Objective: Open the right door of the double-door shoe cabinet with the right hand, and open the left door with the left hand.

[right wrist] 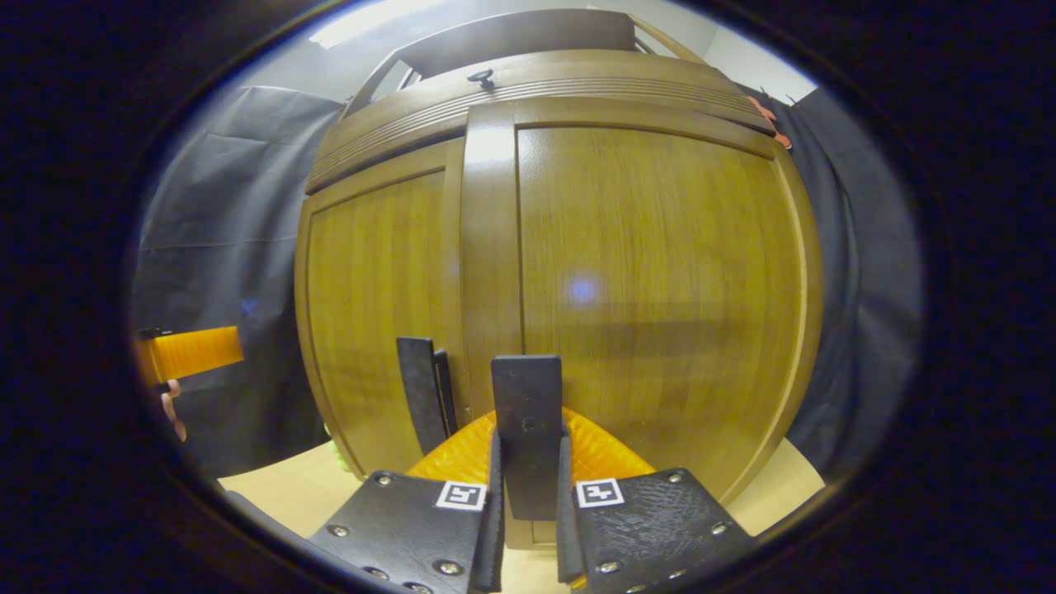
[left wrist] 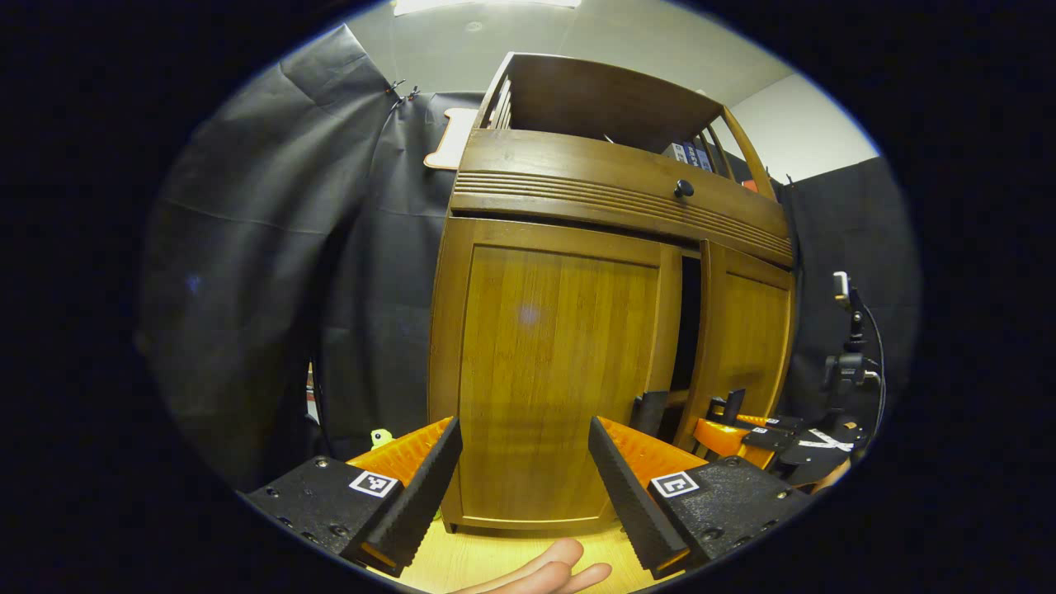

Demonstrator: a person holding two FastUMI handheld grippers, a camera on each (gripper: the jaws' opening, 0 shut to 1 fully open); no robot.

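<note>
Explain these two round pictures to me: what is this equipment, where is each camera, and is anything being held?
There is no robot here. A person holds a two-finger gripper in each hand, and each gripper has a fisheye camera looking out along its own fingers.

The left gripper view shows the left gripper open in front of the left door of a wooden shoe cabinet, holding nothing. A hand shows at the bottom edge.

The right gripper view shows the right gripper shut on the right door handle, a dark upright bar on the right door. The left door handle stands free beside it.

The cabinet stands on a light wooden surface. In the left gripper view a dark gap between the doors suggests the right door is slightly ajar.
</note>
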